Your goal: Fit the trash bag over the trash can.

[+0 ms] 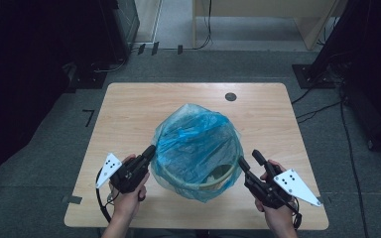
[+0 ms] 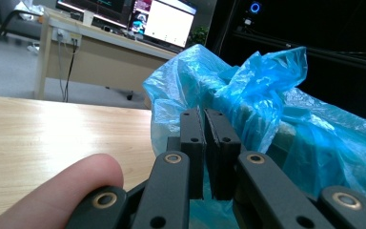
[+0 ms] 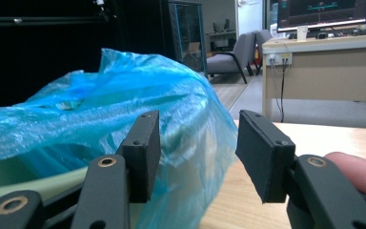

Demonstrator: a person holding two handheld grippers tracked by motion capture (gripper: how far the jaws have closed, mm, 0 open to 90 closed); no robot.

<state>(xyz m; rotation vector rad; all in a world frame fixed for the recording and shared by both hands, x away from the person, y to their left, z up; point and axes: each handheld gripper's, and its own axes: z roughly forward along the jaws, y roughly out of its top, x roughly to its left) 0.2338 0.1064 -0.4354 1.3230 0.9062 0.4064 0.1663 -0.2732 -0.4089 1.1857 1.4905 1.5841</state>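
A blue plastic bag [image 1: 197, 144] lines a pale round bin [image 1: 218, 179] standing at the middle of the wooden desk [image 1: 129, 109], toward the person's edge. The bag's film is crumpled and puffed up over the bin's mouth and drapes over its rim. The left claw [image 1: 150, 151] is at the bag's left edge, its jaws pressed together and pinching a fold of the blue film, as the left gripper view [image 2: 207, 143] shows. The right claw [image 1: 250, 159] sits just beside the bag's right edge with jaws spread; in the right gripper view [image 3: 198, 143] the film bulges between them, with no pad pressing on it.
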